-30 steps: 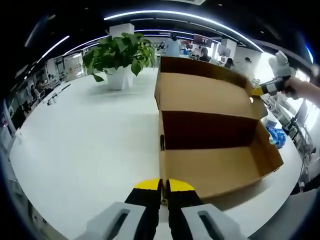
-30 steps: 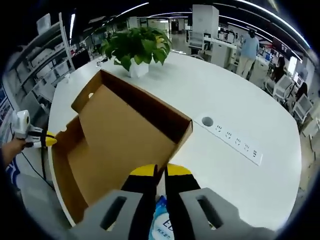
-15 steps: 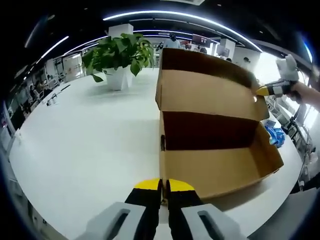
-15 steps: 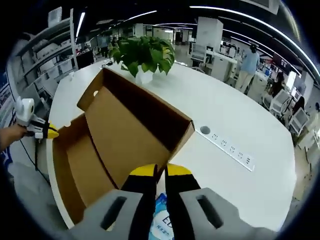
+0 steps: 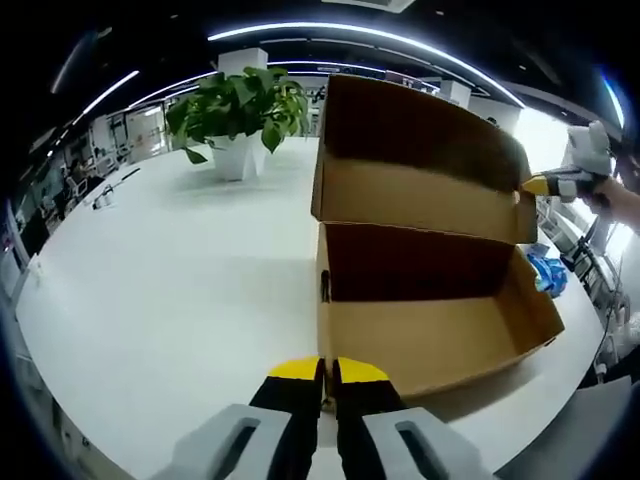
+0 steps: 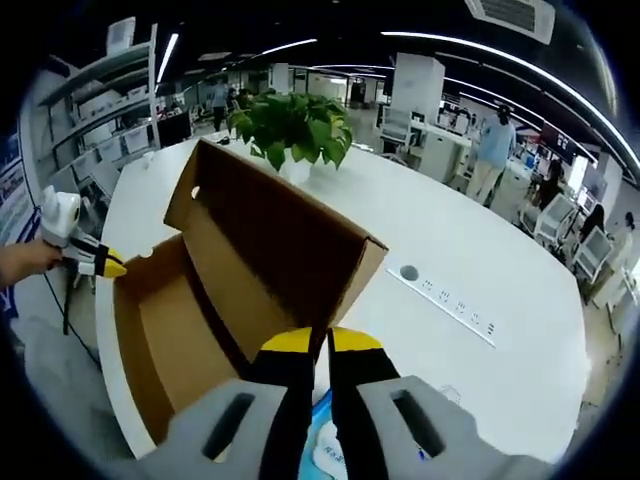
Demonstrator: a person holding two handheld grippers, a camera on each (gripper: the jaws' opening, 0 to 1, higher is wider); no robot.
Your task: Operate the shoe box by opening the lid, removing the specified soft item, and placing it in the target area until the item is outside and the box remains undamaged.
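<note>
left tongs [image 5: 327, 385]: black jaws capped yellow at the tips, on pale grey bodies, each with a slot-shaped recess
right tongs [image 6: 320, 358]: same build, yellow tips over black jaws, grey moulded bodies with slots
far look at right tongs [image 5: 560, 180]: at 3 o'clock, yellow tip, white-grey body
hand [image 6: 22, 262]: at 9 o'clock, no sleeve to tell

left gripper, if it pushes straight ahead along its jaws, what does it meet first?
The left gripper is shut on the near corner of the shoe box, so it would drive straight into that cardboard wall. Beyond lies the box's open inside. In the right gripper view, its yellow tips sit at the same corner.
</note>
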